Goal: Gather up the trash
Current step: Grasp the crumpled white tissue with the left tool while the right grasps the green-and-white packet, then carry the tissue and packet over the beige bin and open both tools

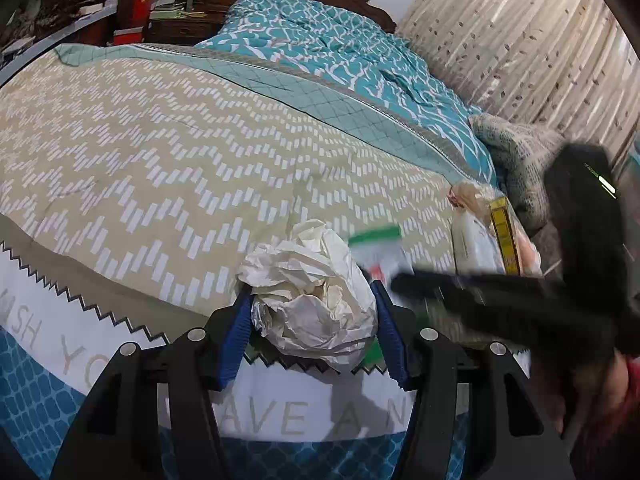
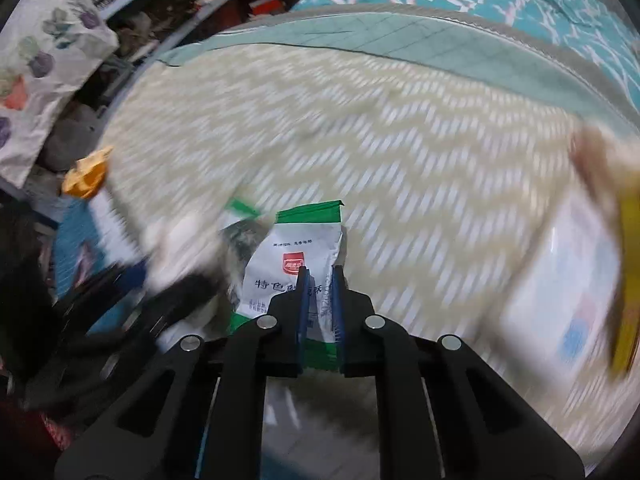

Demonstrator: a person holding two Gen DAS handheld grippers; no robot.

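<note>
Where legible, the packet [image 2: 296,256] reads "特色"

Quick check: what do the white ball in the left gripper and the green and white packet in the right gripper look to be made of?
Ball: probably thin paper or tissue, matte, sharp crumpled creases. Packet: likely plastic film, smooth, slightly glossy, printed, crimped green top edge.

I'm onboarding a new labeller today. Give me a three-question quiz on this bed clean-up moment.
1. True or false: the left gripper holds a crumpled white paper ball.
2. What is pinched in the right gripper? A) orange wrapper B) green-and-white snack packet C) yellow box
3. Fill in: the orange wrapper lies at the bed's ____ edge in the right wrist view.

Key: 1 true; 2 B, the packet; 3 left.
</note>
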